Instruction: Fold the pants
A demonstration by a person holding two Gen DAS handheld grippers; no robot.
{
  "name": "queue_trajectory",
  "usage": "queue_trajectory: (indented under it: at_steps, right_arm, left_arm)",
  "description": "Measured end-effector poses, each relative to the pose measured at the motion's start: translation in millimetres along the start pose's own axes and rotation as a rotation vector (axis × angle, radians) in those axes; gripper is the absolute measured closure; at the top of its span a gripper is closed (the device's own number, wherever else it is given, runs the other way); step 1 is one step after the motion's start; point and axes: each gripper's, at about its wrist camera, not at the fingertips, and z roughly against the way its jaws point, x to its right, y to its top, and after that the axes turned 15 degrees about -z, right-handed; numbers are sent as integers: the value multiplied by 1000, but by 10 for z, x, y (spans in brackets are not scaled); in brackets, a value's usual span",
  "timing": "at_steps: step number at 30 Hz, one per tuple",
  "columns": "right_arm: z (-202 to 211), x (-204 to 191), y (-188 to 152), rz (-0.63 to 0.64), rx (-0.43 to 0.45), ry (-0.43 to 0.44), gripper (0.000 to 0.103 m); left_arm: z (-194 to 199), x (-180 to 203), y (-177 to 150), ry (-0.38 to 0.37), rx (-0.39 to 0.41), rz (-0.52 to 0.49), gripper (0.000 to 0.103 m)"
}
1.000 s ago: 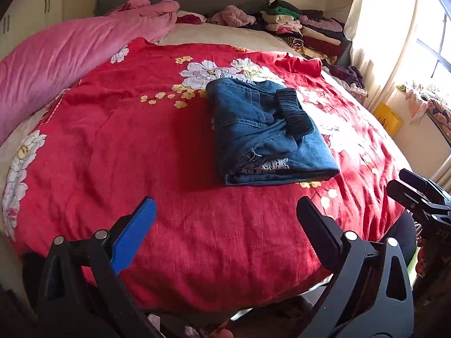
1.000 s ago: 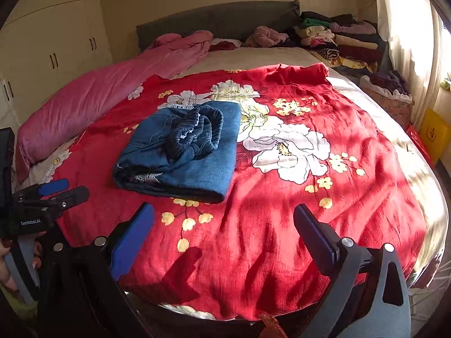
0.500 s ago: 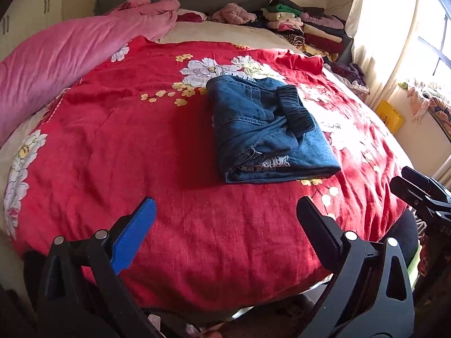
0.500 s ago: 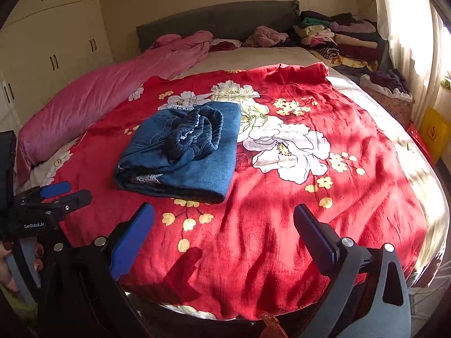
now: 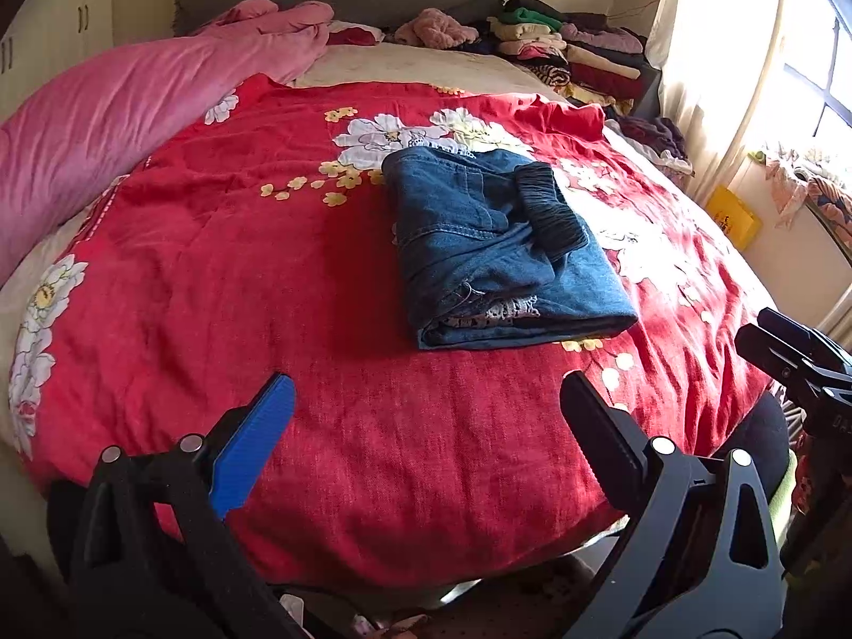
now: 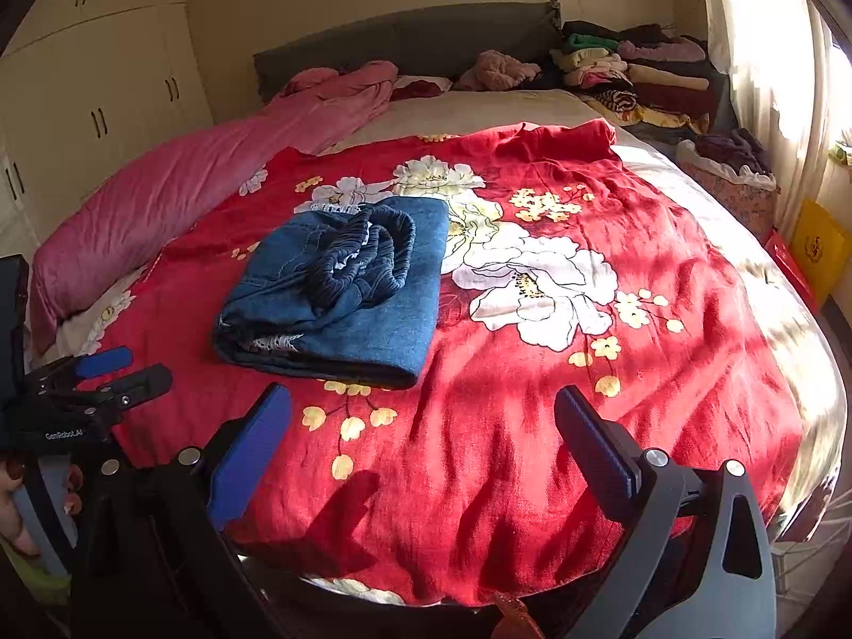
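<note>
Folded jeans on red blanket, left claw spread, right claw spread (both empty)

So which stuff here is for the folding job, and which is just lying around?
For the job:
folded jeans
left hand-held gripper
right hand-held gripper
red flowered blanket

Just lying about:
pink quilt
clothes pile
yellow box

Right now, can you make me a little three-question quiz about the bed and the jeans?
1. True or false: the jeans lie folded on the red flowered blanket.
2. Are the left tongs and right tongs A) both open and empty, or B) both gripping denim?
3. Fill in: beside the blanket lies a long ____ quilt.

Key: 1 true; 2 A; 3 pink.
</note>
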Motion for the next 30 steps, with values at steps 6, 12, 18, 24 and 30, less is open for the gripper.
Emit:
queue_trajectory:
  at_steps: [6, 12, 18, 24, 30]
  right_arm:
    - [6, 8, 2, -3, 0, -1, 5]
    - [5, 4, 6, -3, 1, -1, 5]
    - [11, 15, 7, -7, 1, -3, 5]
    - [16, 19, 6, -9, -1, -4, 5]
    - [14, 18, 6, -9, 0, -5, 5]
  left_arm:
    - [-3, -3, 6, 2, -4, 0, 10]
    - [-7, -2, 9, 0, -9, 1, 10]
    - [-23, 1, -4, 2, -17, -1, 10]
    - [-28, 1, -6, 2, -18, -1, 10]
    - [-26, -1, -15, 4, -20, 2, 10]
